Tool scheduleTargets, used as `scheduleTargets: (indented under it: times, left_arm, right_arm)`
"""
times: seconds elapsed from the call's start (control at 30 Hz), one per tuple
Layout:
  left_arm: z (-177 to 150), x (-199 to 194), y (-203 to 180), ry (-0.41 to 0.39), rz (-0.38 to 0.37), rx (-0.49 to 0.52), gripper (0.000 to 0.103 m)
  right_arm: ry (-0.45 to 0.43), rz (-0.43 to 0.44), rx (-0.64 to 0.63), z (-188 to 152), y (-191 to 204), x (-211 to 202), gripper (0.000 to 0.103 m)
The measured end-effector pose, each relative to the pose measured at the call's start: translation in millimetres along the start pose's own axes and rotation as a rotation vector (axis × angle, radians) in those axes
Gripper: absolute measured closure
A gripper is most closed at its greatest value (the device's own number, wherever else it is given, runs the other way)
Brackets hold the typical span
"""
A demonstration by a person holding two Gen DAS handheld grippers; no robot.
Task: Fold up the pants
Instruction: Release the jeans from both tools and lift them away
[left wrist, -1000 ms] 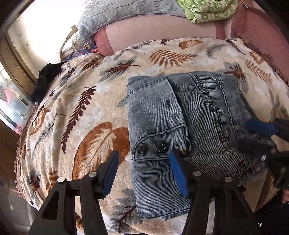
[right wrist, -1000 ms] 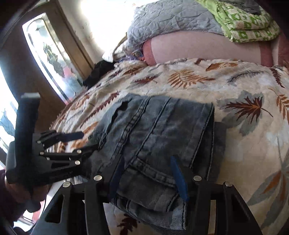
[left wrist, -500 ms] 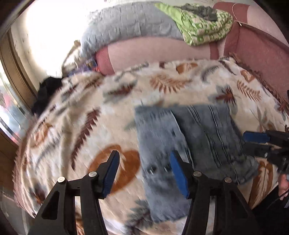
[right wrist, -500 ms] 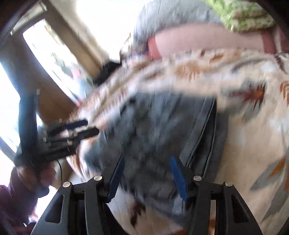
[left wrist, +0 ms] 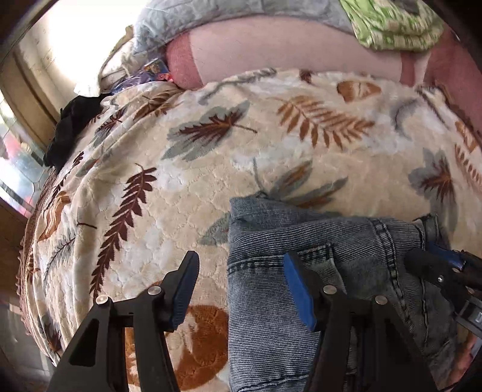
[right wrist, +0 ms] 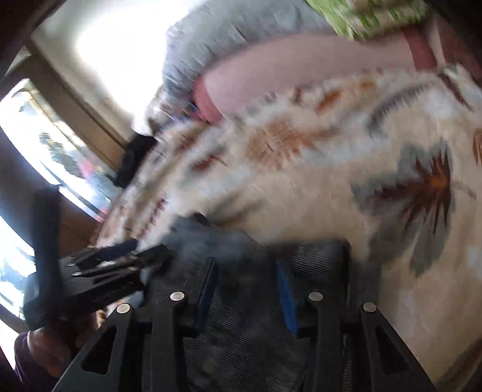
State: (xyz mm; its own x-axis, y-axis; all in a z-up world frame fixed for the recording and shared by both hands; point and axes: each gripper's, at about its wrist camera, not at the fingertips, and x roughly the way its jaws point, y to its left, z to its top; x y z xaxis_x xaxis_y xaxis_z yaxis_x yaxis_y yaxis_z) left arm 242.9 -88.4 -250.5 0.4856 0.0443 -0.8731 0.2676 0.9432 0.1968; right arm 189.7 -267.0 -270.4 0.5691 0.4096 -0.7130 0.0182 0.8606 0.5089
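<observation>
Left wrist view: folded jeans (left wrist: pixel 301 301) on leaf-print blanket (left wrist: pixel 211 181), black garment (left wrist: pixel 72 126) beyond.

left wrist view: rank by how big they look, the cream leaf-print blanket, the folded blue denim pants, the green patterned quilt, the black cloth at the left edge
1. cream leaf-print blanket
2. folded blue denim pants, enlarged by nearness
3. green patterned quilt and black cloth: alike, both partly cut off or hidden, so unranked
</observation>
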Motion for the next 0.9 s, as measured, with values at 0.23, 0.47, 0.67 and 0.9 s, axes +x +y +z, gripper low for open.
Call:
scheduleTargets:
  times: [0.23,0.47,0.67,0.9]
  left_arm:
    - [-7.4,-1.1,-3.8,0.021,0.03,0.013,0.043]
    - [-50.5,-70.3,11.8,-0.154,0.068,0.01,0.037]
    - [-87.7,-59.5,3.4,-0.12,0.073,0.039,0.021]
    - [-79.3,-172.8,23.8,-0.377,0.059,-0.012,0.022]
  right_arm:
    - [0.005,-0.034,-0.01,-12.9,-0.8,-2.6,0.058]
    - [-0.076,-0.027,-0.107,-51.5,23.7,-56.8,0.058]
    - [-0.001,-0.173,-0.137,-99.3,29.8,-48.3,0.056]
    - [-0.147,-0.162,-0.164,-107.6,53.2,-120.2,0.053]
